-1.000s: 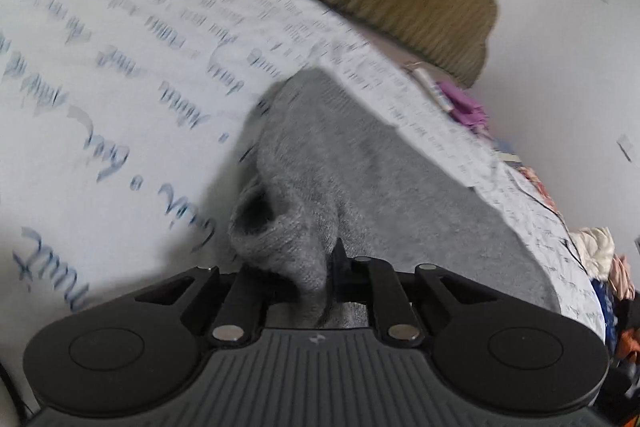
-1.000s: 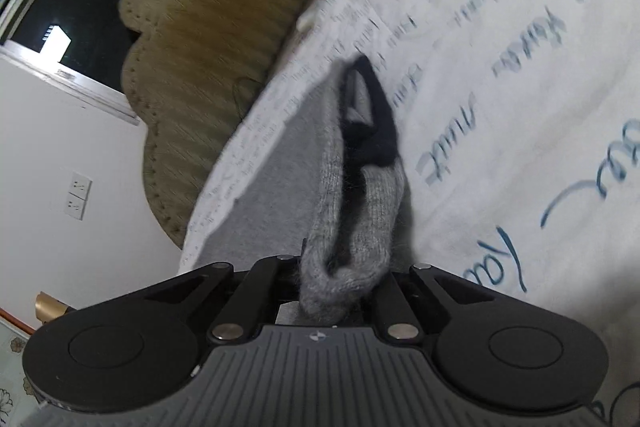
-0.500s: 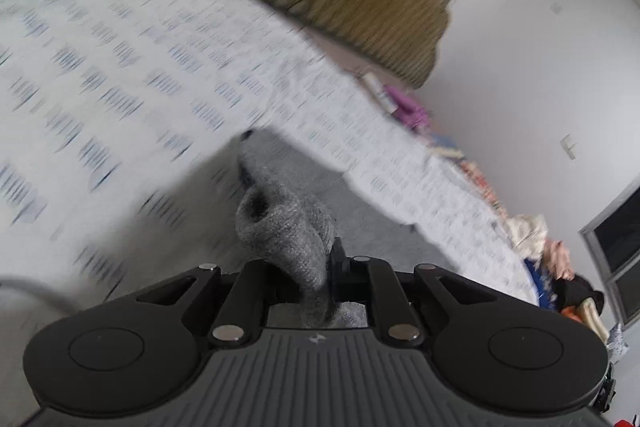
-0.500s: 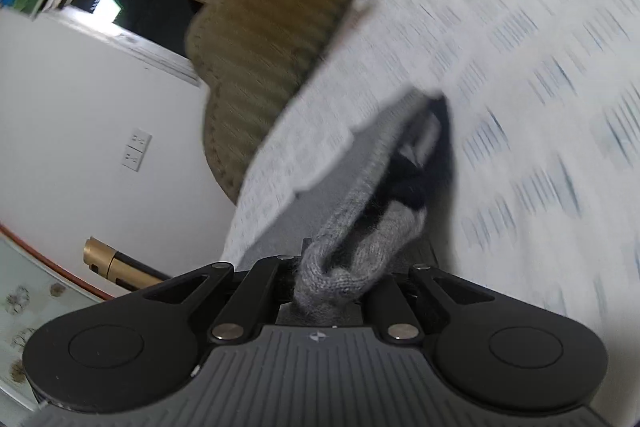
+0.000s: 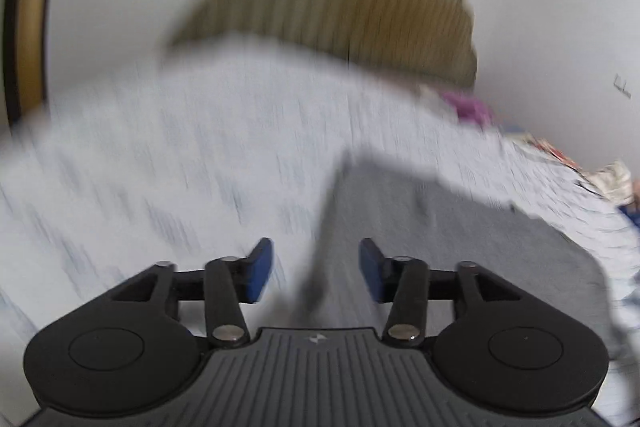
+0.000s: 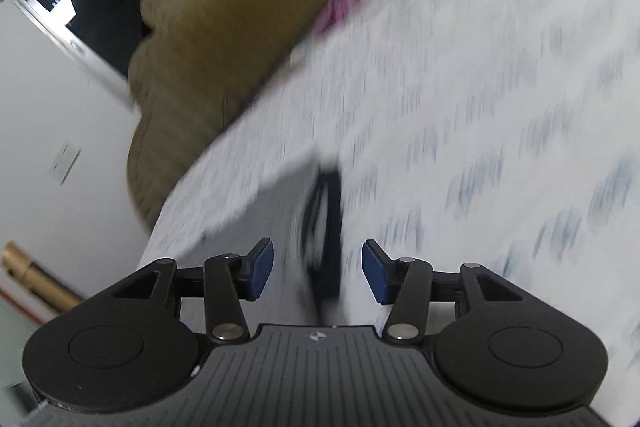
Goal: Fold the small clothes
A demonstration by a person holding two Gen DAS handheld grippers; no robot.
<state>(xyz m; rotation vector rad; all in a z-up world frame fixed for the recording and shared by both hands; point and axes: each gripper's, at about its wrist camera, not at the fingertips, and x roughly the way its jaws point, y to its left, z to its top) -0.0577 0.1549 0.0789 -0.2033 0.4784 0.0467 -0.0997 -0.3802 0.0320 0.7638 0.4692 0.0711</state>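
both grippers released above a grey knit garment

left gripper [image 5: 316, 269] and right gripper [image 6: 317, 271]: jaws spread wide, blue pads [image 5: 258, 269] bare, grasping nothing. the grey garment [image 5: 440, 227], soft and matte, lies flat on a white bedsheet [image 5: 160, 163] printed with blue marks, running from 6 toward 3 o'clock in the left view. its dark trimmed edge [image 6: 326, 227] lies at 6 o'clock in the right view. ribbed tan headboard [image 5: 360, 7] at 12 o'clock. both views are motion-blurred.
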